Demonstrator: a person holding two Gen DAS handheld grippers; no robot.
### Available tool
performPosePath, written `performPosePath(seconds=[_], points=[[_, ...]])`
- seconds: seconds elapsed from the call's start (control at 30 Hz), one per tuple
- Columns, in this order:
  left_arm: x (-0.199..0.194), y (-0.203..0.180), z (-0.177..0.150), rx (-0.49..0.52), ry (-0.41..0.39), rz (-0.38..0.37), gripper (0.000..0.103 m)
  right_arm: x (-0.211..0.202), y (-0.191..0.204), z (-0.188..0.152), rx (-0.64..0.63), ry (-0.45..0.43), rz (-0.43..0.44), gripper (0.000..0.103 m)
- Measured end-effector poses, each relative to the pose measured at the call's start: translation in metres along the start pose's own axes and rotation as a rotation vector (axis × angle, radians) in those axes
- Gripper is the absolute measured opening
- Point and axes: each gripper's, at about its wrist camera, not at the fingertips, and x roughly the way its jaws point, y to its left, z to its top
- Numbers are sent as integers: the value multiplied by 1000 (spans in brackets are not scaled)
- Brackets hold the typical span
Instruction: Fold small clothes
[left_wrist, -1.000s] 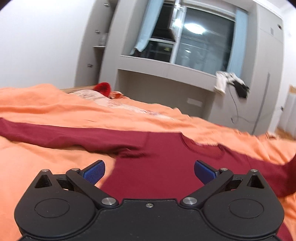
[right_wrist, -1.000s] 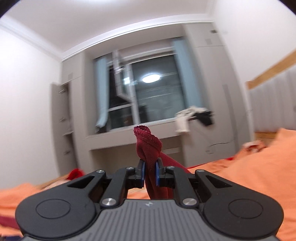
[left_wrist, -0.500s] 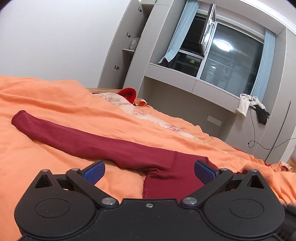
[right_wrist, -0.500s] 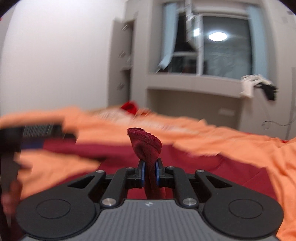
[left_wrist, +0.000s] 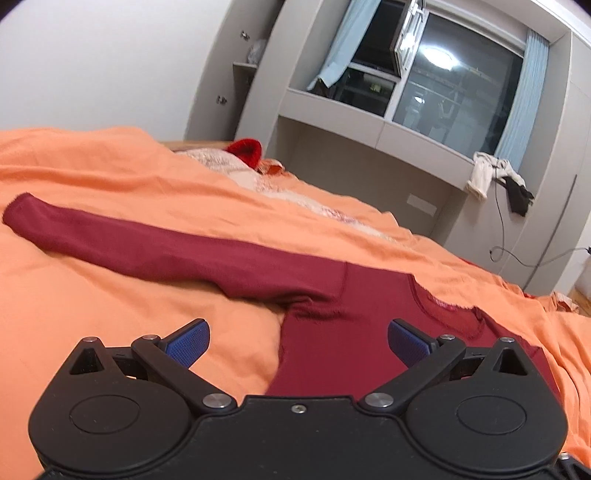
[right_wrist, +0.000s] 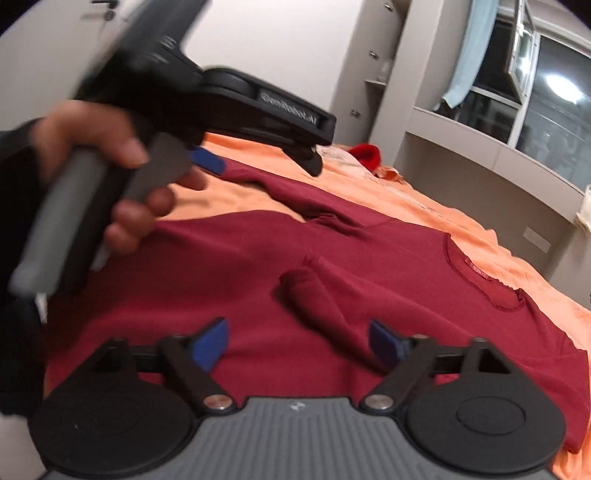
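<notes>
right sleeve (right_wrist: 325, 295) lies folded in, right gripper (right_wrist: 297, 343) opening, nothing between – left gripper (left_wrist: 297, 345) wide, empty – left sleeve (left_wrist: 155, 251) looks next.

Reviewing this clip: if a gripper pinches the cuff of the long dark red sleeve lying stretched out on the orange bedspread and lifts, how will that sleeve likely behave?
The sleeve would probably hang limp; the other sleeve already lies slumped in soft folds across the shirt. It looks thin, so likely light. Lifting the cuff would probably drag the shirt's shoulder, and perhaps ruck the orange bedspread slightly.
</notes>
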Motion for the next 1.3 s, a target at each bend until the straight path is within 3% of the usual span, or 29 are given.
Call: performPosePath(seconds=[0.17, 0.4, 0.5, 0.67, 0.8, 0.87, 1.0, 1.07, 1.17, 1.3], points=[[7, -5, -12, 13, 76, -57, 102, -25, -36, -23, 78, 0, -95, 102], [2, -22, -30, 92, 95, -150, 102, -46, -106, -44, 452, -62, -225, 102], [2, -34, -38, 143, 84, -155, 102, -44, -136, -49, 606, -54, -283, 102], [2, -44, -48, 210, 89, -162, 79, -37, -175, -60, 720, -35, -384, 98], [-2, -45, -50, 218, 98, -201, 65, -38, -182, -76, 798, -20, -367, 95], [0, -45, -49, 211, 129, -231, 48, -42, -180, -82, 797, -27, -367, 94], [5, -42, -51, 176, 201, -297, 35, -41, -179, -83, 785, -47, -411, 91], [8, -41, -52, 168, 216, -311, 15, -36, -183, -82, 781, -46, -413, 91], [10, -40, -53, 156, 244, -309, 6, -36, -182, -80, 765, -50, -416, 91], [4, -40, -53, 158, 238, -301, 4, -38, -176, -75, 723, -66, -425, 91]])
